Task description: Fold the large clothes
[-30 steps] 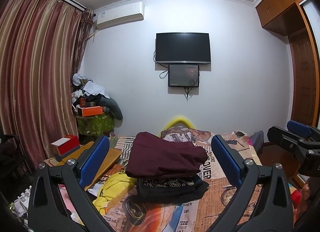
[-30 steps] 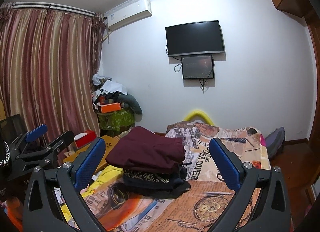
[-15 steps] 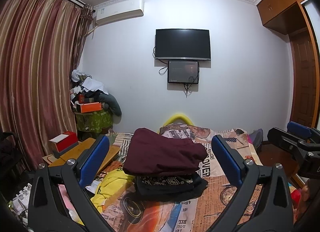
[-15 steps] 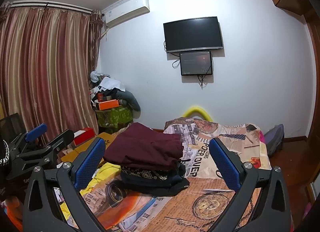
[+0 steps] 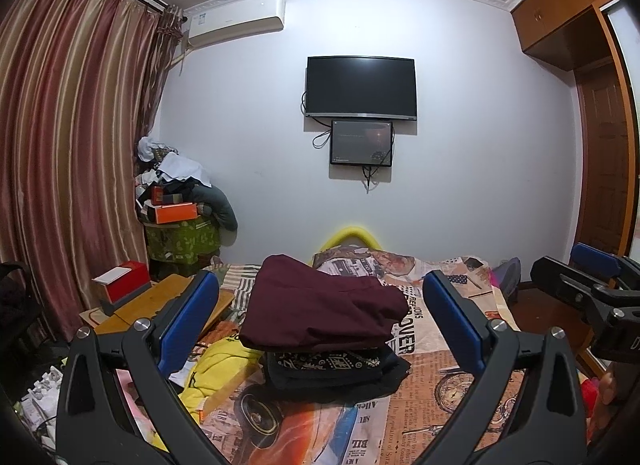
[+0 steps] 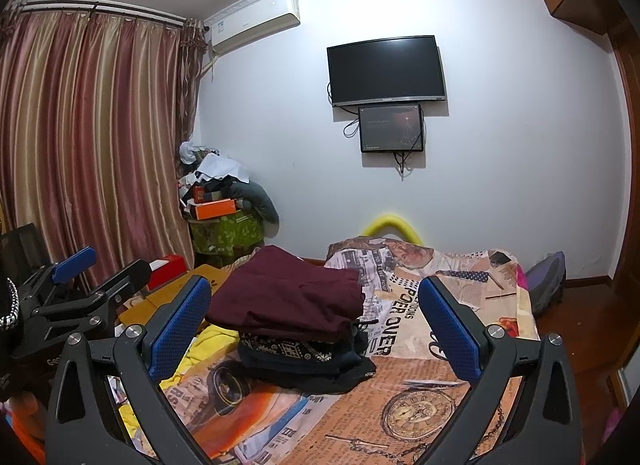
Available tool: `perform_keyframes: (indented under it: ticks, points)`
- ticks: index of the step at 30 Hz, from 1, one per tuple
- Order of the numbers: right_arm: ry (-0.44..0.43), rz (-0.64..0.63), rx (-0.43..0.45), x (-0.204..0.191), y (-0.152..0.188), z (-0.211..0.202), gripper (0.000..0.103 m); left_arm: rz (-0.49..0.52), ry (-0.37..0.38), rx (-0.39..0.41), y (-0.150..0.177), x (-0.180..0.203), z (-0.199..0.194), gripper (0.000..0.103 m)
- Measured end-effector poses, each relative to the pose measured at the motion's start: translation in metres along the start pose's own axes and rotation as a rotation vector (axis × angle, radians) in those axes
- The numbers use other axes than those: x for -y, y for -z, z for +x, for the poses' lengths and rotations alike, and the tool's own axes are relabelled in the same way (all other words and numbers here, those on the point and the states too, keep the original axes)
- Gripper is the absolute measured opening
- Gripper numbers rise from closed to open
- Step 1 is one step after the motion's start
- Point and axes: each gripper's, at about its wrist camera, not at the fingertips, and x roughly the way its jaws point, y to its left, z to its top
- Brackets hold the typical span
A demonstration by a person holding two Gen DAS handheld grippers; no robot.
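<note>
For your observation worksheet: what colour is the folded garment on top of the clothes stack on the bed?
Dark maroon folded garment, plain, no pattern; clearest in the left wrist view.

White wall (image 5: 460,185) carries a television (image 5: 360,87); striped curtains (image 5: 72,165) hang left.

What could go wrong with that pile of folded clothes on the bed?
The maroon garment sits on top of a dark patterned one, and its top edge overhangs a bit, so a nudge might tip the stack. The yellow garment lies crumpled right beside the pile; tugging it out could drag the stack along. Both the left gripper and the right gripper are open and empty, so nothing steadies the pile.
</note>
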Motion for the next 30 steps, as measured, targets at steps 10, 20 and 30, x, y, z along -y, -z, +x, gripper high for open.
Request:
perform_keyframes:
  ticks: [10, 20, 30]
  points:
    - [0.009, -0.006, -0.002, -0.0005, 0.0005, 0.0003, 0.103, -0.009, 0.010, -0.005, 0.0017, -0.0001, 0.0003, 0.102]
    - [0.014, -0.008, 0.003, 0.0013, -0.0003, -0.0010, 0.103, -0.017, 0.031, -0.016, 0.0015, 0.0019, 0.0006, 0.102]
    - [0.018, -0.006, 0.007, 0.0029, -0.0004, -0.0008, 0.103, -0.022, 0.045, -0.017, 0.0005, 0.0021, -0.0023, 0.102]
